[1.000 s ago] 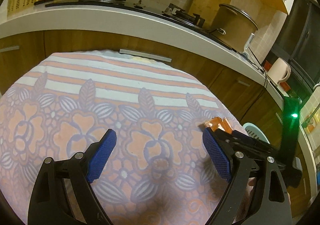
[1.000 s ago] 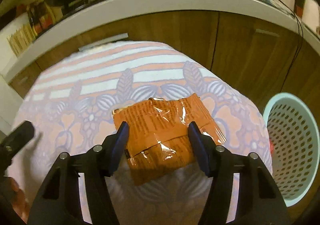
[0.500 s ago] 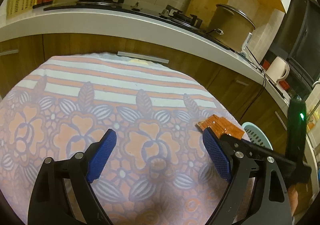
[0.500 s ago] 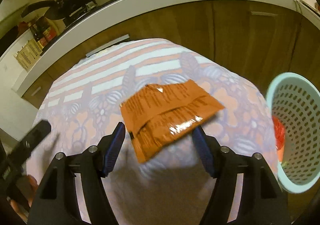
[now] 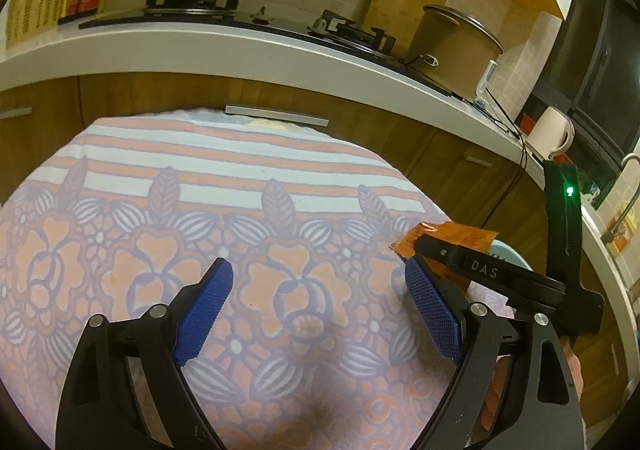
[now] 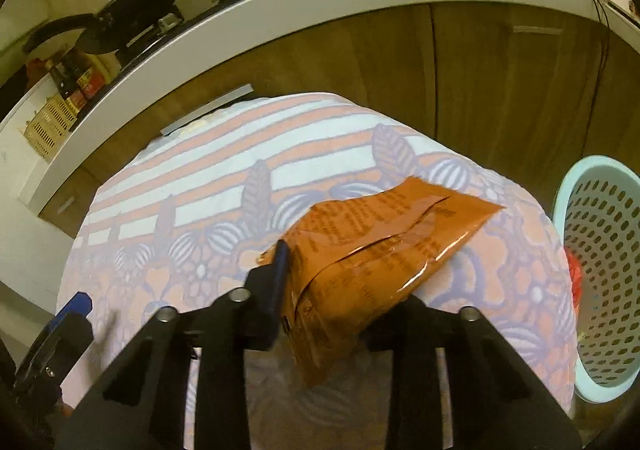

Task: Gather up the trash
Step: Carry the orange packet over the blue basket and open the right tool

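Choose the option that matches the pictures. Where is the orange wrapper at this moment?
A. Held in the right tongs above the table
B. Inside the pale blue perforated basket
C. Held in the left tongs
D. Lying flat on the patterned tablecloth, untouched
A: the right tongs are shut on the orange wrapper, which tilts above the tablecloth, while the left tongs stand open with nothing between them and the basket is off to the side.
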